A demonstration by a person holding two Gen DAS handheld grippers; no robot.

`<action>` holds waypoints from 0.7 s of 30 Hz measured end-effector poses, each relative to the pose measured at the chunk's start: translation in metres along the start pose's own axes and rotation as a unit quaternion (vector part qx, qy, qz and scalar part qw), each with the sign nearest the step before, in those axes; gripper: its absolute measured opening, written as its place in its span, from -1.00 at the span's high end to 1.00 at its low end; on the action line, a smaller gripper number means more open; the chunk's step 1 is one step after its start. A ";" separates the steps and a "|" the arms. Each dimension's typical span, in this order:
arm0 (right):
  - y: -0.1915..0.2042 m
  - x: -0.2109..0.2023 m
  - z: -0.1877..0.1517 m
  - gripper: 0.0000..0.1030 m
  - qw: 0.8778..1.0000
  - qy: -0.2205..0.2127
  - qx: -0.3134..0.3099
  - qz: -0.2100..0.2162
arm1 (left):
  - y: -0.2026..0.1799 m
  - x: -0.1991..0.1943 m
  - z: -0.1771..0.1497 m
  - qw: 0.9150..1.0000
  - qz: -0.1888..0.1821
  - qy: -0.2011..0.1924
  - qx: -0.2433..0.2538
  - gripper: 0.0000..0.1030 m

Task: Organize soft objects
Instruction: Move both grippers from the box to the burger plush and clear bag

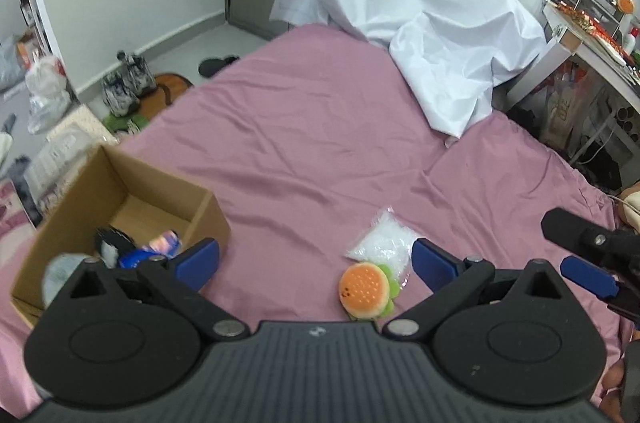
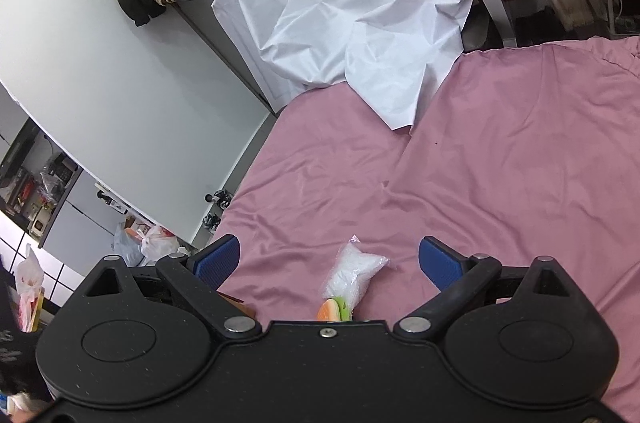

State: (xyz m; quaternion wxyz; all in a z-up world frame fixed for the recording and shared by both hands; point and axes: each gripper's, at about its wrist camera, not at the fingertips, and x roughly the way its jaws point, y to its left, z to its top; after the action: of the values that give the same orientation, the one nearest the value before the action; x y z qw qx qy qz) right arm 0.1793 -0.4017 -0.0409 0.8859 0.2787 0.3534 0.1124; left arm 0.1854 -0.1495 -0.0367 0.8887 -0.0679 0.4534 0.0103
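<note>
Both grippers sit closest to the lenses. Left gripper (image 1: 316, 261): jaws spread wide, holding nothing. Right gripper (image 2: 328, 263): jaws likewise spread wide and empty, hovering above the two remaining items.

Bed (image 1: 320, 127): covered with a wrinkled pink sheet, which serves as the work surface. White cloth (image 1: 420, 23): crumpled in a heap at the far end, spilling onto the sheet. Cardboard box (image 1: 132, 191): open-topped, resting on the bed at the left, already containing several soft items, partly hidden behind the left gripper. Clear bag (image 1: 382, 243): filled with white stuffing, lying on the sheet and touching the burger toy (image 1: 365, 291), a small plush that rests partly on the bag's near edge.

Risks, as judged from this position:
- The bag is slick and limp; a pinch on the film alone may slip or tear it.
- Because toy and bag touch, closing on one may drag the other.
- The sheet is loose; a low approach could catch a fold.

Room: pale walls, shoes and bags on the floor at left, a cluttered desk (image 1: 592, 35) at right.
</note>
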 end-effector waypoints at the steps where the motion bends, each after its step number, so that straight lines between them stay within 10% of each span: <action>1: 0.000 0.001 0.000 -0.88 1.000 0.001 -0.002 0.001 | 0.000 0.005 -0.002 1.000 -0.004 0.005 -0.002 -0.96; 21: -0.014 0.056 -0.017 -0.79 0.997 0.064 0.038 -0.014 | -0.009 0.089 -0.033 0.995 -0.052 0.074 -0.035 -0.47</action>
State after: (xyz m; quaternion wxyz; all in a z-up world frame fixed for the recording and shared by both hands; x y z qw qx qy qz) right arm 0.2079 -0.3841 -0.0909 0.8518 0.2996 0.4170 0.1043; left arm 0.2123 -0.1668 -0.1267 0.8490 -0.1233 0.5132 -0.0251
